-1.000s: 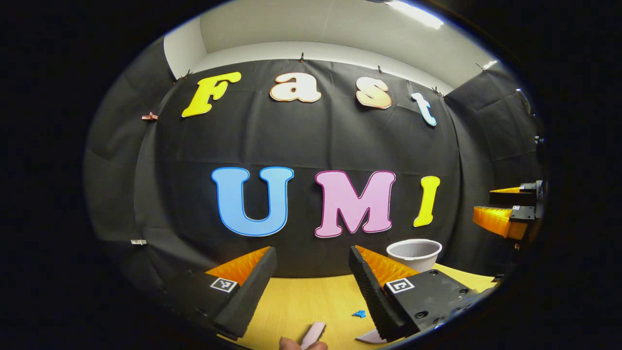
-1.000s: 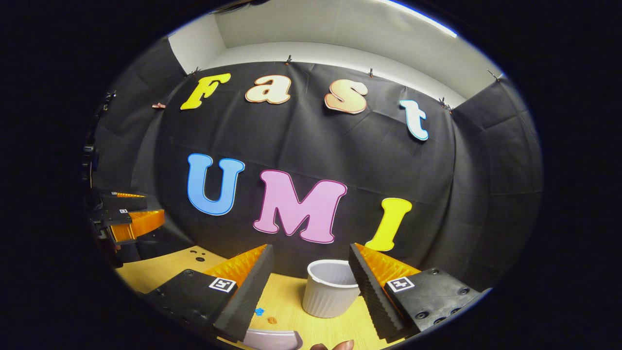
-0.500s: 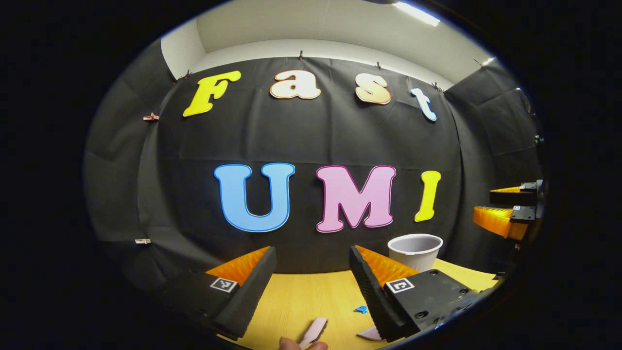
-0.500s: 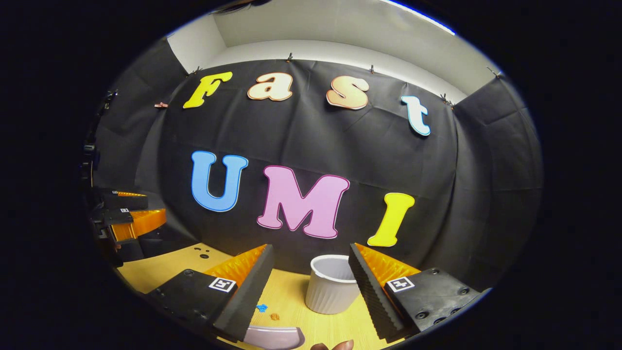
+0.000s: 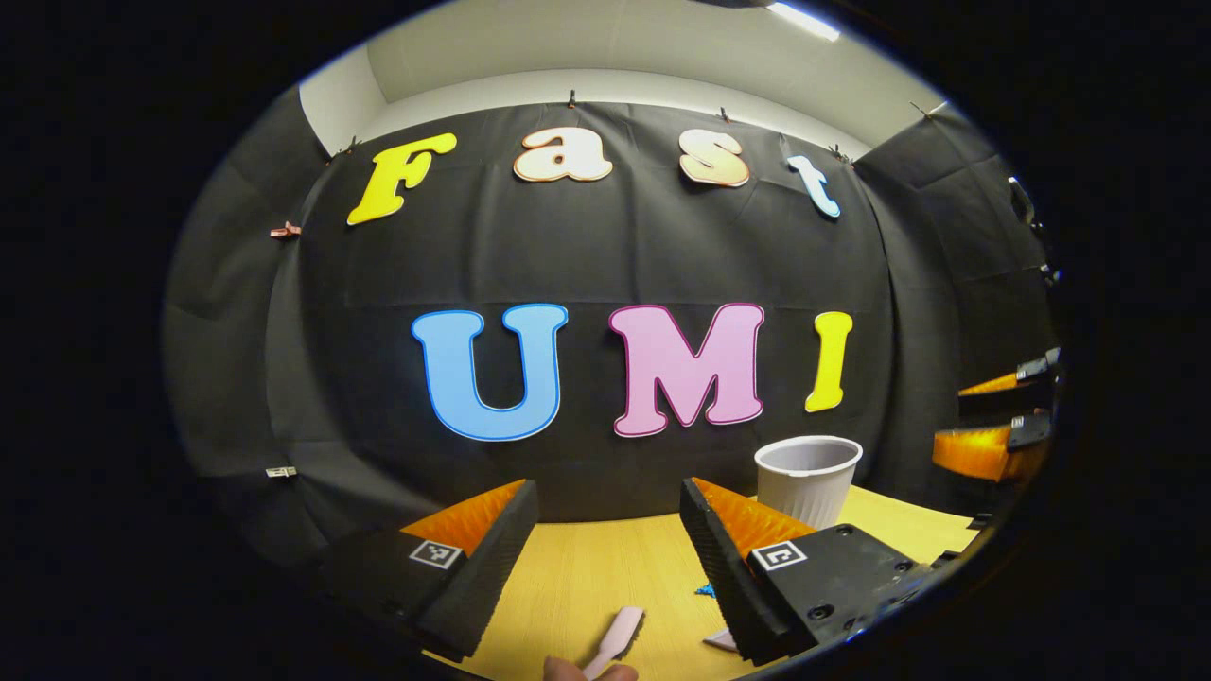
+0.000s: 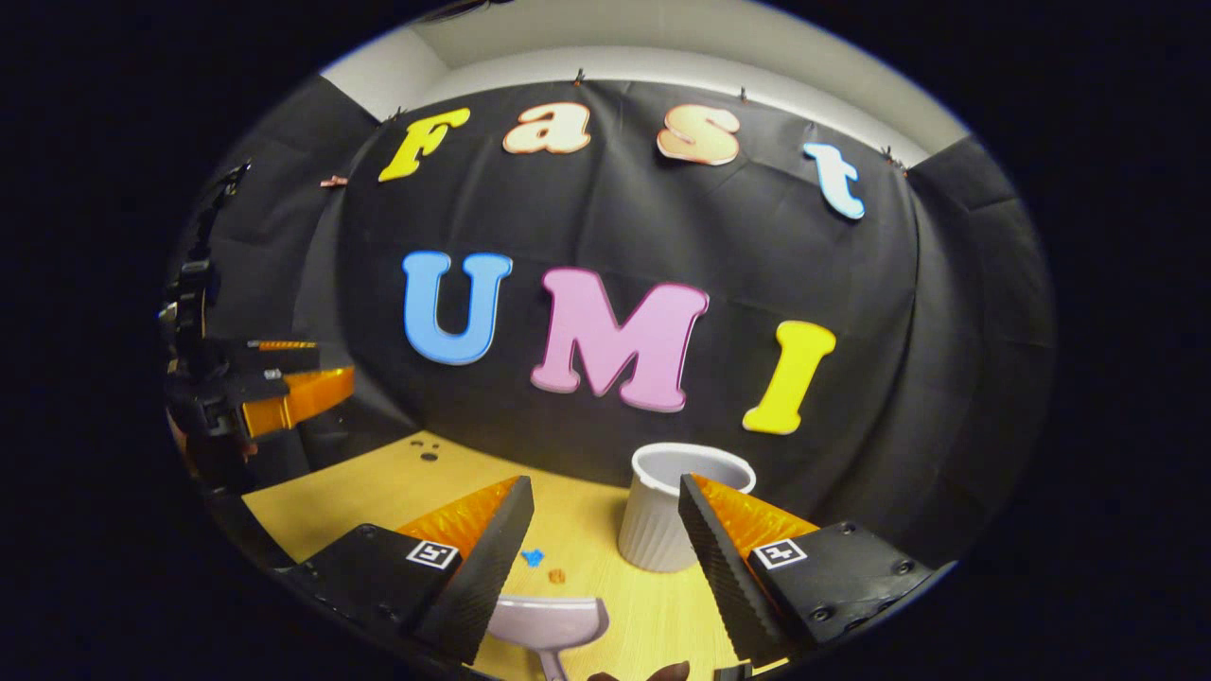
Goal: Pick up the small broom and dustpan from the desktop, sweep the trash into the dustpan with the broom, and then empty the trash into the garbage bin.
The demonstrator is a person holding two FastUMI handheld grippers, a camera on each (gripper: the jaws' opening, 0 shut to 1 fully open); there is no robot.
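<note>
**Both grippers spread above the desktop, broom and dustpan lying below**

Left gripper view: the left gripper (image 5: pixel 605 553) hangs over the yellow wooden desktop (image 5: pixel 587 577) with its fingers spread wide and nothing between them. Each finger block carries a small square black-and-white marker tag; no readable writing on it. A pale pink handle, probably the small broom (image 5: pixel 620 636), lies on the desktop near the bottom edge, a fingertip just below it. A blue scrap of trash (image 5: pixel 705 590) sits beside the right finger. The white garbage bin (image 5: pixel 807 478) stands upright farther back. The right gripper (image 5: pixel 993 426) shows at the far right edge.

Right gripper view: the right gripper (image 6: pixel 605 553) is likewise spread and empty. The pale dustpan (image 6: pixel 551 619) lies on the desktop between the fingers. Beyond it lie the blue scrap (image 6: pixel 535 557) and a brown crumb (image 6: pixel 557 574). The ribbed bin (image 6: pixel 662 515) stands just behind the right finger. The left gripper (image 6: pixel 274 388) is at the left edge.
</note>
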